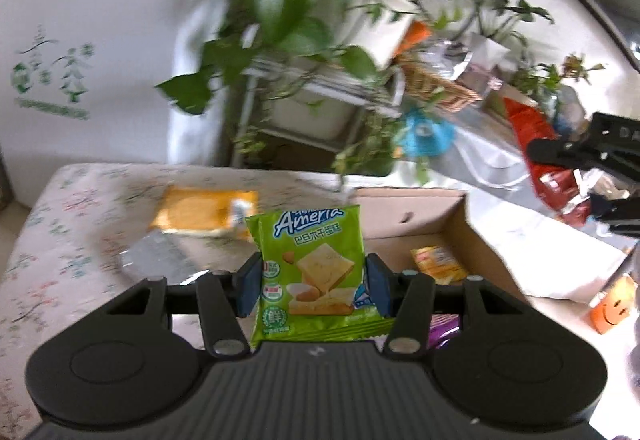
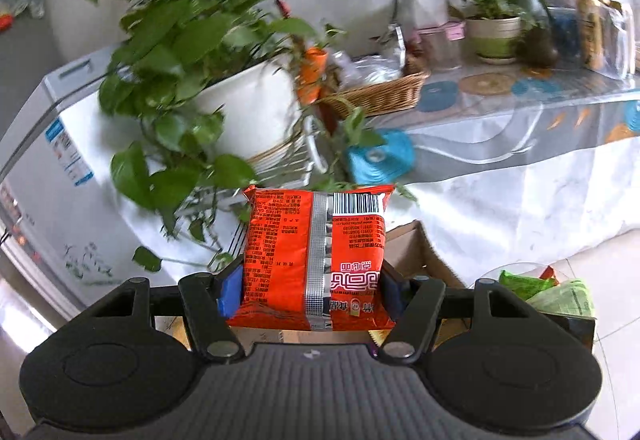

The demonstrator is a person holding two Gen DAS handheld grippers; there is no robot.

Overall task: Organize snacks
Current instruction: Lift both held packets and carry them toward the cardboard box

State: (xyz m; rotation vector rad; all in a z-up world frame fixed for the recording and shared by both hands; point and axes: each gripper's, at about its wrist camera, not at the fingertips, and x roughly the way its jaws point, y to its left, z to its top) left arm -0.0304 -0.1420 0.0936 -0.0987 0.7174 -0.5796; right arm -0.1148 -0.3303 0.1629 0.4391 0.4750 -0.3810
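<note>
Here left gripper (image 1: 313, 282) fingers are narrowed, blue pads (image 1: 248, 290) pinching the green snack packet (image 1: 312, 276) on both side edges; packet stands upright between them, front facing camera, cracker picture and white lettering, held above the near edge of the open cardboard box (image 1: 460, 224); a yellow packet (image 1: 438, 264) lies inside the box, an orange packet (image 1: 204, 211) on the floral tablecloth (image 1: 60, 220) left of it; right gripper (image 2: 310, 290) likewise clamps a red-orange snack bag (image 2: 314, 260) by its sides, back outward, silver seam and barcode showing, print upside down, over the box.
</note>
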